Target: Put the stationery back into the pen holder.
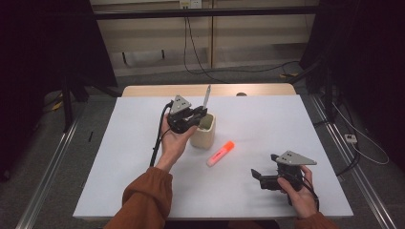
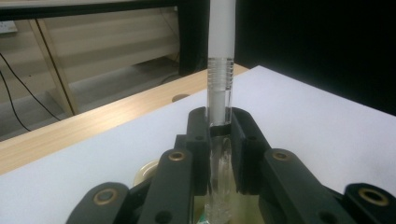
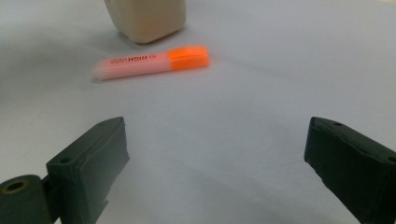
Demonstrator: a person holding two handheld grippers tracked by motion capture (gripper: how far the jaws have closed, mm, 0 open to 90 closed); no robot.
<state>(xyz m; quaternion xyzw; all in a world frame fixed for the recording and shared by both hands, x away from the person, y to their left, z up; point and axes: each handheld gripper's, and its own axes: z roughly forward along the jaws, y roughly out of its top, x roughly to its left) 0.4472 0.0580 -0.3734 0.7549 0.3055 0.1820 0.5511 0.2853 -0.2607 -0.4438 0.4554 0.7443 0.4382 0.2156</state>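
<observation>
Item: pen (image 2: pixel 219 93), slim clear-and-white barrel, upright above the beige cup (image 1: pixel 204 131). We judge it light, rigid and slick; we take it mid-barrel. Left gripper (image 2: pixel 219 154) clenched on it. Right gripper (image 3: pixel 217 154) released, wide apart near the orange highlighter (image 3: pixel 152 62). Pen tip and cup interior hidden from us.

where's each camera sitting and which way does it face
High view: above the person's side, looking forward and down on the white table; both forearms, left gripper, right gripper show.
Left gripper view: rides the left gripper, looking along its fingers shut on an upright pen over the beige cup.
Right gripper view: rides the right gripper, low over the table, fingers open, facing the highlighter.
Shared: high and right gripper views both show highlighter and cup.
</observation>
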